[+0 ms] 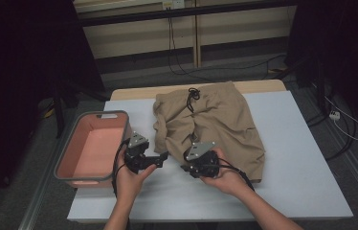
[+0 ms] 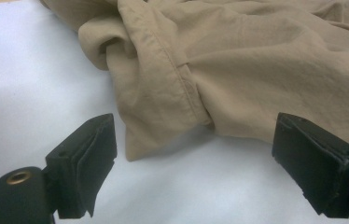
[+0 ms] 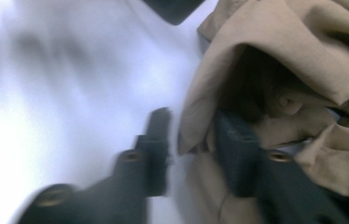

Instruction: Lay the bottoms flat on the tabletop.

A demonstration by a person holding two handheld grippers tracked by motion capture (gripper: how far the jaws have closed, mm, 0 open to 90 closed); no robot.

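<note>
Tan shorts [image 1: 220, 124] with a black drawstring [image 1: 192, 96] lie rumpled on the white table [image 1: 301, 158]. My left gripper [image 1: 160, 157] sits at their near left corner, pointing right. In the left gripper view its jaws [image 2: 196, 140] stand wide open, with the shorts' hem corner [image 2: 163, 126] lying on the table just ahead of them. My right gripper [image 1: 192, 165] is at the shorts' near edge. The right gripper view is blurred; there the gripper [image 3: 193, 140] has a gap between its jaws, and a folded edge of the shorts [image 3: 294, 46] sits in that gap.
A pink bin [image 1: 103, 114] with a grey rim stands at the table's left edge, close to my left hand. Bare table lies in front of and to the right of the shorts. Cables run across the floor beyond the table.
</note>
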